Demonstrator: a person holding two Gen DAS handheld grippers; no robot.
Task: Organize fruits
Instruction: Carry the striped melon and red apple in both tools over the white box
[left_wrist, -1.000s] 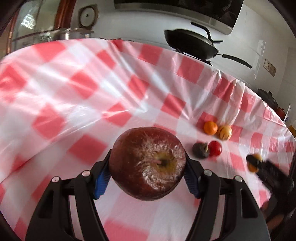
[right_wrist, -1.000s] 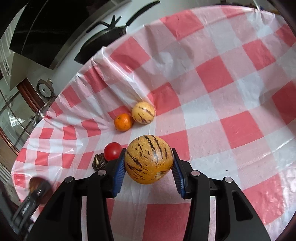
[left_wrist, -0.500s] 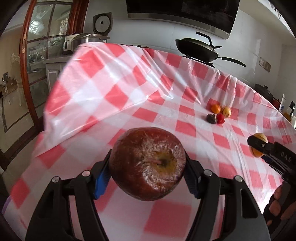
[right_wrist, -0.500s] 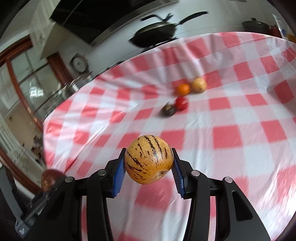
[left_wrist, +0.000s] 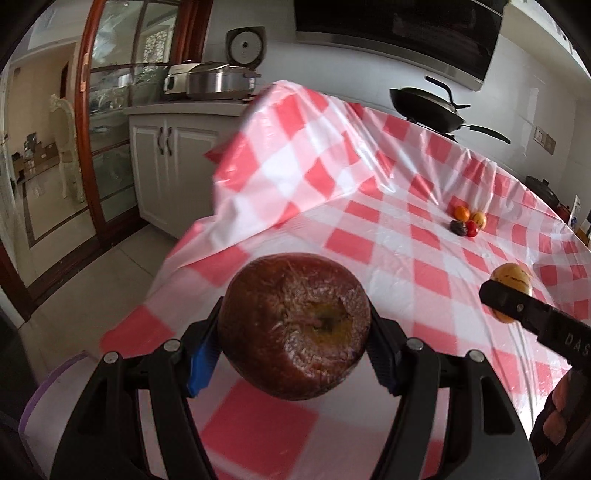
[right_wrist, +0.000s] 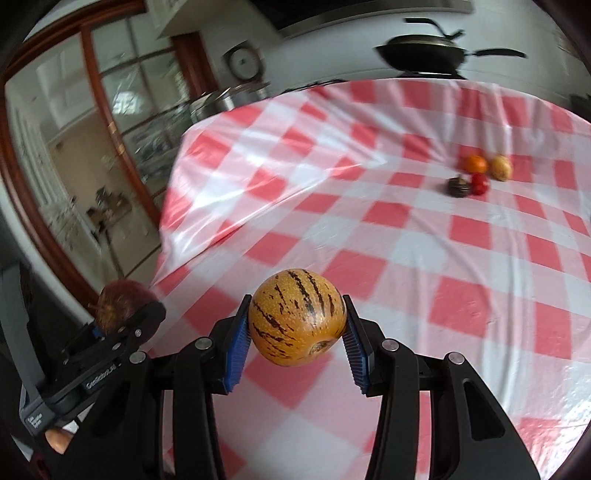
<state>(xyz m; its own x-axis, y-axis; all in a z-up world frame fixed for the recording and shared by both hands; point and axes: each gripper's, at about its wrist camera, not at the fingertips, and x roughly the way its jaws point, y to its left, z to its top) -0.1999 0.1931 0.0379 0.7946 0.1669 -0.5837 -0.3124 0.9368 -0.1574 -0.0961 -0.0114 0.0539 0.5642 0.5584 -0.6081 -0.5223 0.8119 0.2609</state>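
The left gripper clamped a dark red apple above the table's near edge; the right gripper clamped a striped yellow melon beside it. Four small fruits sat clustered toward the far edge.

A home kitchen, this one. A dark wok sits at the back under a black range hood on a white wall. A rice cooker and a steel pot stand on a counter over white cabinets. A red-and-white checked cloth covers the table, and a glass door in a wooden frame opens onto another room.
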